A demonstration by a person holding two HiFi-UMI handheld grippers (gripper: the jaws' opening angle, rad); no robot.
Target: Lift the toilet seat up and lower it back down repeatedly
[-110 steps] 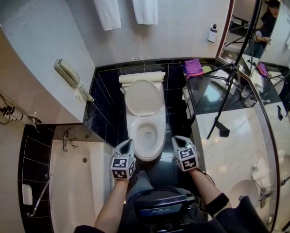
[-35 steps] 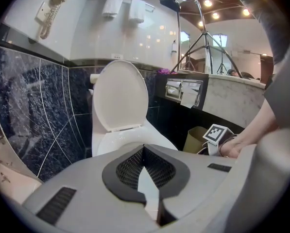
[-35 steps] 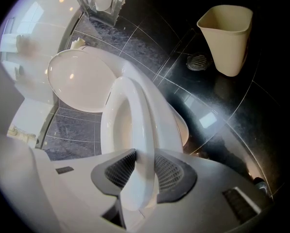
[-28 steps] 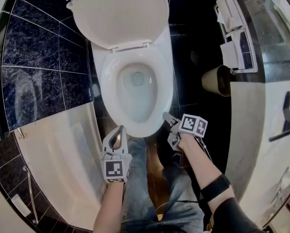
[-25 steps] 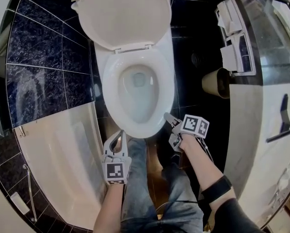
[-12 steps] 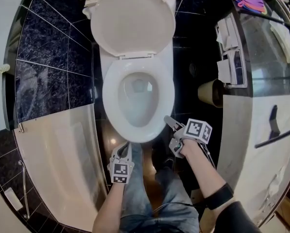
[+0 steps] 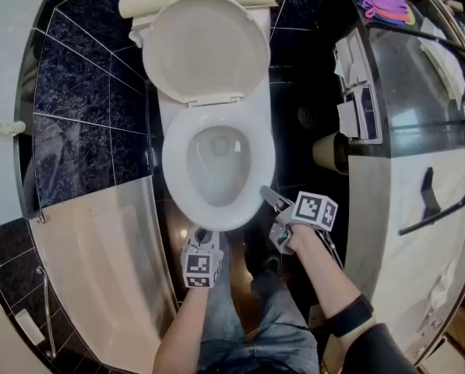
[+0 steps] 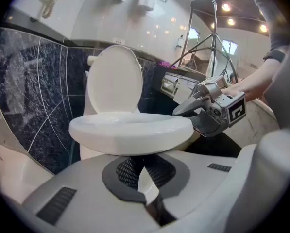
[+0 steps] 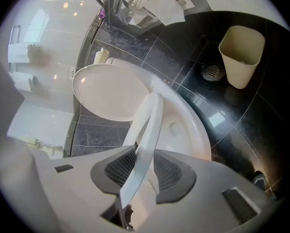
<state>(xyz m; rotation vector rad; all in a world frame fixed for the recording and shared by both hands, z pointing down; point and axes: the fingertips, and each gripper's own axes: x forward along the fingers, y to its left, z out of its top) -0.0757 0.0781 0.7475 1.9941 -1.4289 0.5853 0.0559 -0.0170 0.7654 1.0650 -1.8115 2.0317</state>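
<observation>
A white toilet stands with its lid point(image 7: 205, 45) upright against the cistern. My right gripper point(image 7: 265, 192) is at the right front of the toilet seat point(image 7: 172, 170). In the right gripper view the seat's thin rim point(image 9: 152, 115) runs between the two pads of that gripper point(image 9: 144, 152), which is shut on it; its jaws have just been opening wider round the rim. The left gripper view shows the seat point(image 8: 130, 130) held a little above the bowl, with the right gripper point(image 8: 183, 113) on its edge. My left gripper point(image 7: 202, 232) hangs low before the bowl's front, shut and holding nothing.
A beige bin point(image 7: 329, 153) stands on the dark floor right of the toilet, below a paper holder point(image 7: 357, 84). A bathtub point(image 7: 107, 271) runs along the left. A marble counter point(image 7: 403, 209) lies to the right. The person's legs point(image 7: 240, 310) are just behind the grippers.
The left gripper drew back toward the person, then came forward again to the bowl's front. The right gripper stays at the seat's right front rim. The head view has shifted slightly.
</observation>
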